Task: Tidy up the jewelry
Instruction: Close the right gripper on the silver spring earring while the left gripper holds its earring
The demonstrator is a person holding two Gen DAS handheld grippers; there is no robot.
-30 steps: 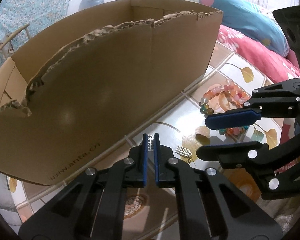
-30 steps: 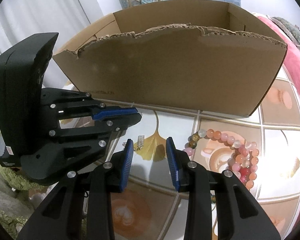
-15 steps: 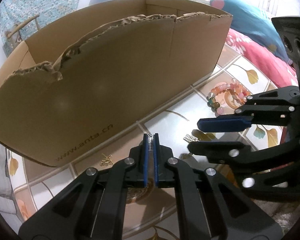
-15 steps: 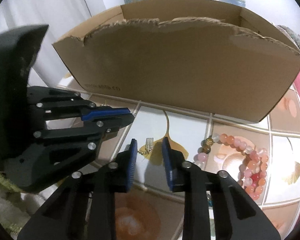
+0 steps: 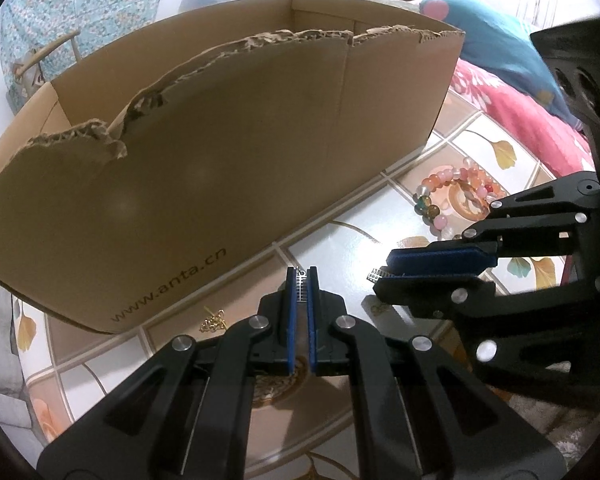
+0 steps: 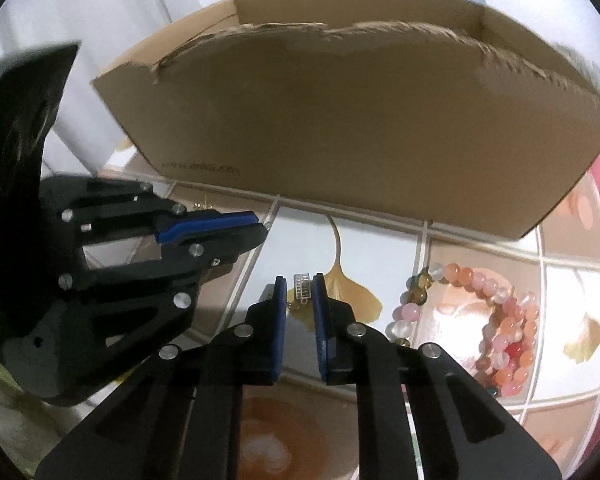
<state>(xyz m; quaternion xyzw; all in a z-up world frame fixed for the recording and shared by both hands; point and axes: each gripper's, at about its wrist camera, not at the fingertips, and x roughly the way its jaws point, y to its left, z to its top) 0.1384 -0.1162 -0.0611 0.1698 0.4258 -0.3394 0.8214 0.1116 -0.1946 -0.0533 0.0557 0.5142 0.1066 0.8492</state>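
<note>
Left gripper [image 5: 301,280] clamped on a small silver ladder-shaped earring [image 5: 300,283], raised before the torn cardboard box [image 5: 228,152]. Right gripper [image 6: 300,292] narrowed around a matching silver earring [image 6: 302,285] over the tiled surface [image 6: 372,240]; firm grip cannot be told. Beaded bracelets [image 6: 496,312] lying just right, gold earring [image 5: 215,319] by the box.
</note>
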